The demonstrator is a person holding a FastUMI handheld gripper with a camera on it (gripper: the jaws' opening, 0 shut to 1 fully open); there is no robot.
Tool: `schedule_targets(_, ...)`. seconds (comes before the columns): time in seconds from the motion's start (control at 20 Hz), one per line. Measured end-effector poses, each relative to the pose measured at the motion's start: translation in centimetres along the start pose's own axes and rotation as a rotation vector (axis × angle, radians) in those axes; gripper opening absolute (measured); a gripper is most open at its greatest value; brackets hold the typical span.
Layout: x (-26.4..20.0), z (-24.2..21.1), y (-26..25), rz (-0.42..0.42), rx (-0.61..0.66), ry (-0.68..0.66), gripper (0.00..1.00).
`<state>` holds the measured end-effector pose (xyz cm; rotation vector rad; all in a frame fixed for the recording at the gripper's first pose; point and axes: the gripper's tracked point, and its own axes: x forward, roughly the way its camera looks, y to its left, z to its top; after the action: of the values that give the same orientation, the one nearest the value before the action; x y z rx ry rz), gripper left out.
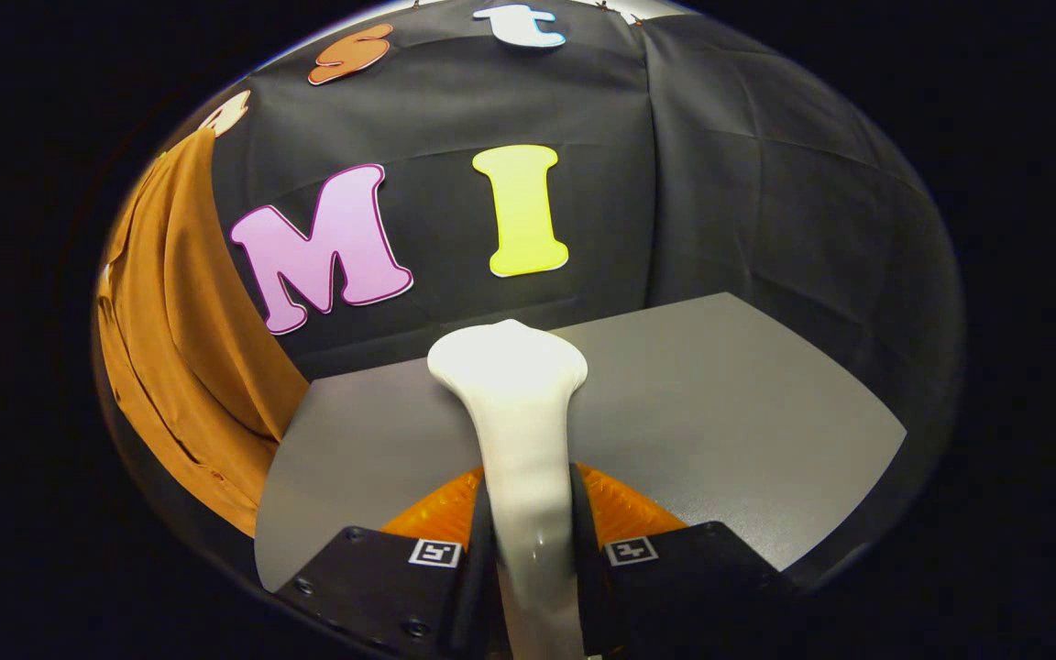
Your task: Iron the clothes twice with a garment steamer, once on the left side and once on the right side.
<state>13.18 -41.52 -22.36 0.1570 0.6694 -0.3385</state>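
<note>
A white garment steamer (514,403) stands up between my fingers, its handle clamped on both sides and its wide head rising ahead of them over the grey table. My gripper (528,527) is shut on the steamer's handle. A brown garment (175,339) hangs against the booth wall off to the left, beyond the table's left edge. The steamer head is well apart from the garment and points toward the back wall.
A grey table (720,403) spreads under and ahead of the fingers, its far edge meeting the black cloth wall (748,183). The wall folds into a corner on the right.
</note>
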Motion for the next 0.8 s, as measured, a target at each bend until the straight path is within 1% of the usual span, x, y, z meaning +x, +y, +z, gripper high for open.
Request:
schedule_targets(0.1, -1.0, 0.8, 0.0, 0.017, 0.024, -0.03, 0.42)
schedule_targets(0.4, -6.1, 2.8, 0.2, -0.008, 0.064, -0.14, 0.42)
schedule_targets(0.65, -12.0, 2.2, 3.3, -0.056, 0.033, -0.213, 0.41)
schedule_targets(0.8, -15.2, 2.3, 7.1, -0.068, 0.036, -0.272, 0.41)
